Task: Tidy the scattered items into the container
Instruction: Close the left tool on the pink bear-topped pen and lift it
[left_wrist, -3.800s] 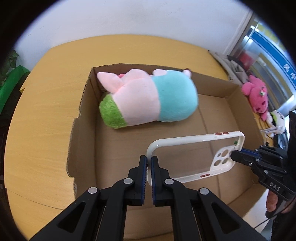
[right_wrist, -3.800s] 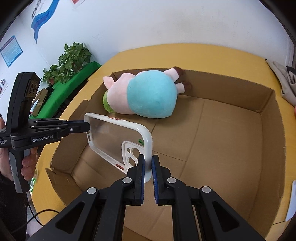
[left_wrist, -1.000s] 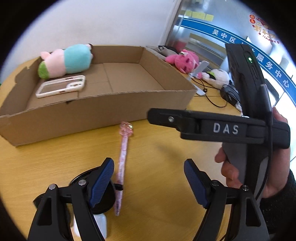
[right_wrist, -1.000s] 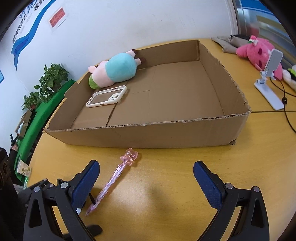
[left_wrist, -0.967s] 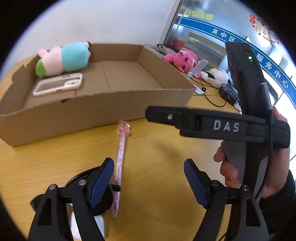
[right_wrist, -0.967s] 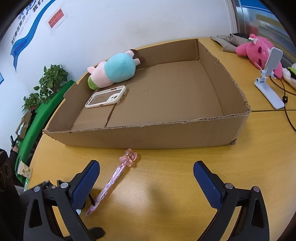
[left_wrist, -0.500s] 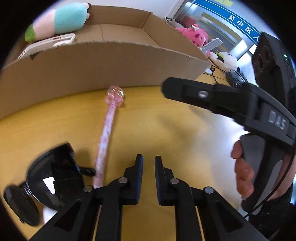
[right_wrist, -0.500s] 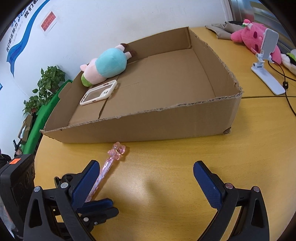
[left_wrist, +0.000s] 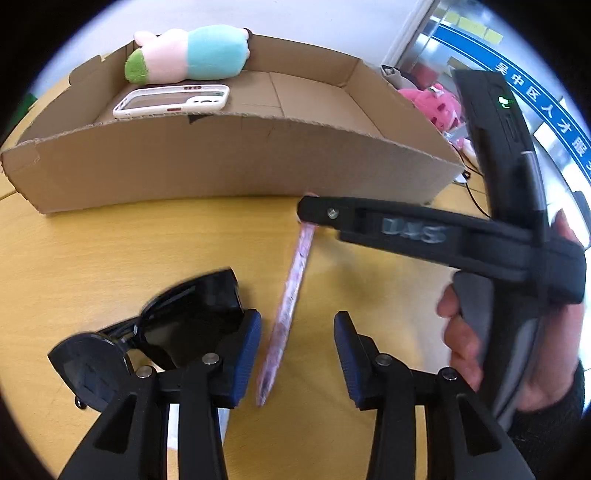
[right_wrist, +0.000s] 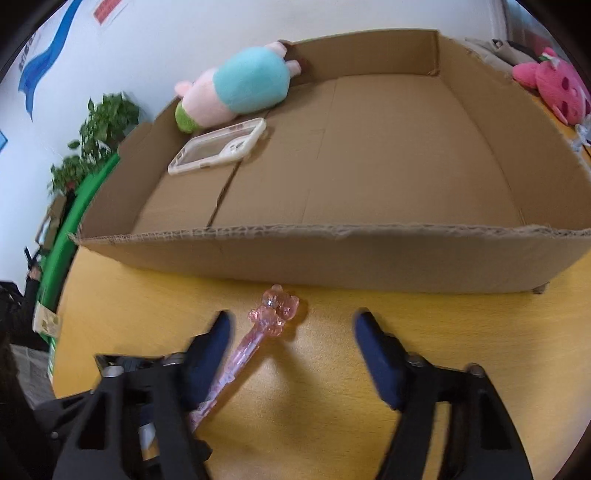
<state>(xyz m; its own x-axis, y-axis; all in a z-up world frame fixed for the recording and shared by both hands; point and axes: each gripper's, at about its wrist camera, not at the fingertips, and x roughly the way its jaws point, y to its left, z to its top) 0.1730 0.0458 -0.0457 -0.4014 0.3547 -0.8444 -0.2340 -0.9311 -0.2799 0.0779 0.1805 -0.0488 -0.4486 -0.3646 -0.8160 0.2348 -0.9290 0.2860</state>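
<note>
Left gripper (left_wrist: 297, 354) released, jaws just reopening astride the pink pen's (left_wrist: 291, 295) near end, pads not touching; right gripper (right_wrist: 291, 354) released, jaws just narrowing astride its charm end; pen flat on table (right_wrist: 147, 314) in front of cardboard box (right_wrist: 332, 258); sunglasses (left_wrist: 155, 332) left of pen; phone case (right_wrist: 218, 151) and plush (right_wrist: 236, 92) inside box, far-left corner

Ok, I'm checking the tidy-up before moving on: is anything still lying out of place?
Yes. The pink pen and the sunglasses still lie on the table outside the cardboard box; the phone case and plush toy are inside.
</note>
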